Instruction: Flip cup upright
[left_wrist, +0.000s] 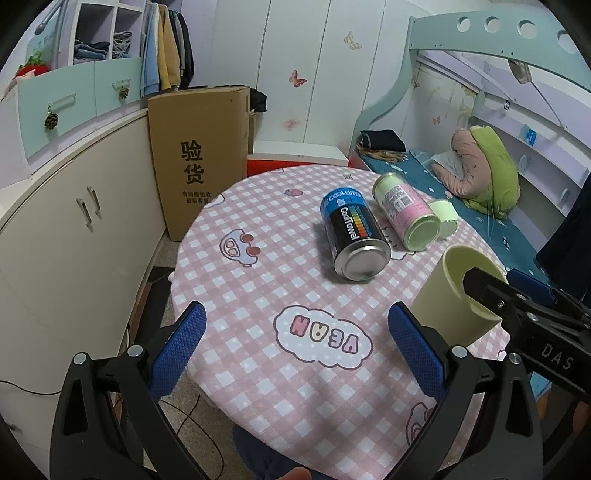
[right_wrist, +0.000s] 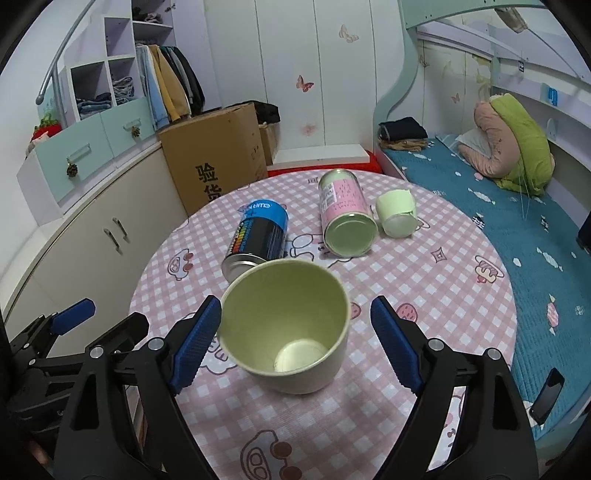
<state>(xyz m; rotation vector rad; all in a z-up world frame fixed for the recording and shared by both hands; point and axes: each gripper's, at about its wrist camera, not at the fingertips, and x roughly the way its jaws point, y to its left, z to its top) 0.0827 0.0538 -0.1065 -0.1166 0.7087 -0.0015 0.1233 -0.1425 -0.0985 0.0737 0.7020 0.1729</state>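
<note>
A pale green cup (right_wrist: 291, 332) stands upright on the pink checked table (right_wrist: 424, 280), mouth up; it also shows in the left wrist view (left_wrist: 454, 295). My right gripper (right_wrist: 295, 343) is open, its blue pads (right_wrist: 195, 350) on either side of the cup with a gap on the right. My left gripper (left_wrist: 295, 350) is open and empty over the near table, left of the cup. The right gripper's finger (left_wrist: 495, 291) crosses the cup's rim in the left wrist view.
A black and blue can (right_wrist: 258, 236) and a pink can (right_wrist: 345, 218) lie on their sides beyond the cup. A small green cup (right_wrist: 397, 216) lies next to the pink can. A cardboard box (right_wrist: 214, 162) and cabinets stand left; a bed (right_wrist: 517, 240) is right.
</note>
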